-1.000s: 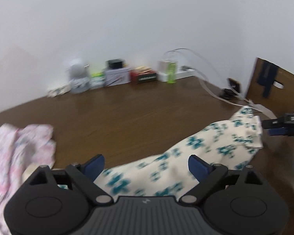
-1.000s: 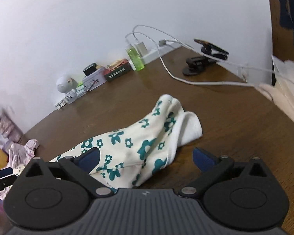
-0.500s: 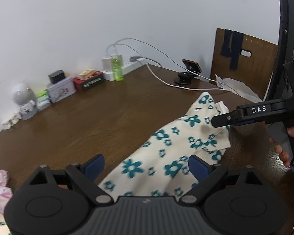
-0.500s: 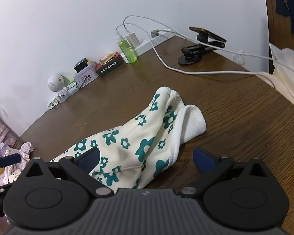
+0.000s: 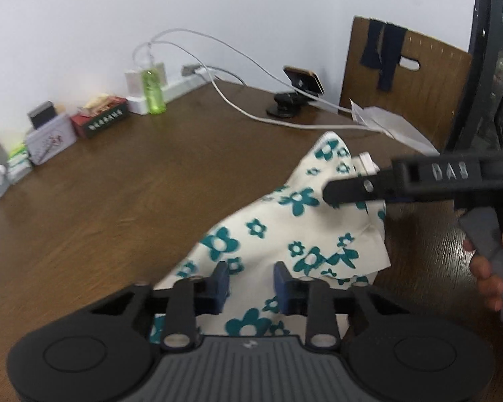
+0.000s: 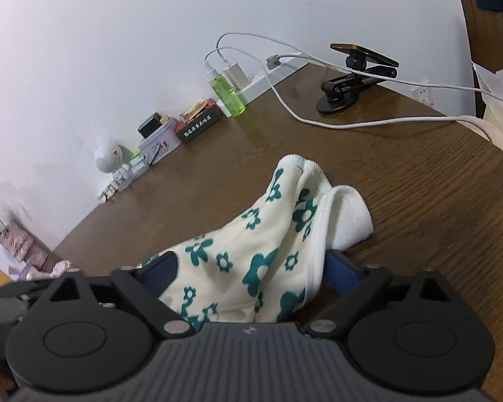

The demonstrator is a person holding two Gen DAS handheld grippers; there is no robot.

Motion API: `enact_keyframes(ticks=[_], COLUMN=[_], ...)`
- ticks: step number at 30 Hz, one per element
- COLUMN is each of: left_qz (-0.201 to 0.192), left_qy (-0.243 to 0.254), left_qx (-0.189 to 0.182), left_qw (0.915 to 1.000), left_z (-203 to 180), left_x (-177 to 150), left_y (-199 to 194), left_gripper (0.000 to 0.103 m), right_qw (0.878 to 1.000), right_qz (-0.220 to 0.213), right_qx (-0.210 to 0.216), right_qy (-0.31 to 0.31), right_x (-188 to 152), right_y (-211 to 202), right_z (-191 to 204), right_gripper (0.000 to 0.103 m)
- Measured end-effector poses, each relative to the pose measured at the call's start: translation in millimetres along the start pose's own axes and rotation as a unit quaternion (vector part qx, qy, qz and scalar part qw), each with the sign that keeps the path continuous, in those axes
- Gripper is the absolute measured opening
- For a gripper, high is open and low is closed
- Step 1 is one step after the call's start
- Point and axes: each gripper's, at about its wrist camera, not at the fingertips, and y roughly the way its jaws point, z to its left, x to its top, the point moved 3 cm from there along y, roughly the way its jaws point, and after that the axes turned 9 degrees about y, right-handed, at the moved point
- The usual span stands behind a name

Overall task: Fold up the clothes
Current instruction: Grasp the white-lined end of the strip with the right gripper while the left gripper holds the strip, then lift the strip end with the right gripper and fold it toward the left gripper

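Cream cloth with teal flowers [image 5: 278, 234] lies bunched on the brown wooden surface [image 5: 124, 184], a hand-held gripper at each end

The left hand-held gripper [image 5: 250, 283] has its blue pads drawn close with a fold of the cloth between them, though a narrow gap shows. The right hand-held gripper [image 6: 248, 276] stands wider, its pads on either side of the white-hemmed end, not pressed together. In the left wrist view its black finger lies over the cloth's far part. A green bottle [image 6: 227, 92] stands by the wall

Cream garment [image 6: 251, 251] with teal flowers lies bunched on the table [image 6: 419, 201]
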Motion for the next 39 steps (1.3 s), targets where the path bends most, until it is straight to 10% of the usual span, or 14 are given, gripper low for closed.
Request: enact_keyframes(ticks=[10,20,24,32,39], left_qz=[-0.007,-0.031,-0.029,-0.026,-0.053], left_qy=[0.003,-0.019,-0.031,-0.076,-0.123], left_qx=[-0.006,0.005,0.002,-0.021,0.005], left_qw=[1.0,0.9993,0.9991,0.9965,0.991], left_z=[-3.0,20.7,29.6,41.6,67.7], left_x=[-3.0,-20.3,-29.2,-44.8,-72.6], left_y=[7.9,-29.8,-35.5,-28.9,-76.7], left_gripper=[0.024,0.035,0.033,0.035,0.035], right_qw=[0.998,0.993,0.962,0.854,0.827], right_qz=[-0.006,-0.087,-0.124,-0.054,0.016], right_qx=[0.019,-0.017,-0.045,-0.008,-0.004], right_qy=[0.059,-0.083,-0.238,-0.518,-0.562], right_x=[6.5,26.1,26.8,-60.7,-114.6], right_y=[9.8,-24.1,-44.7,-34.9,2.3], right_z=[-22.9,8.6,48.2,141.0,152.3], right_gripper=[0.01,0.006,0.006,0.006,0.007])
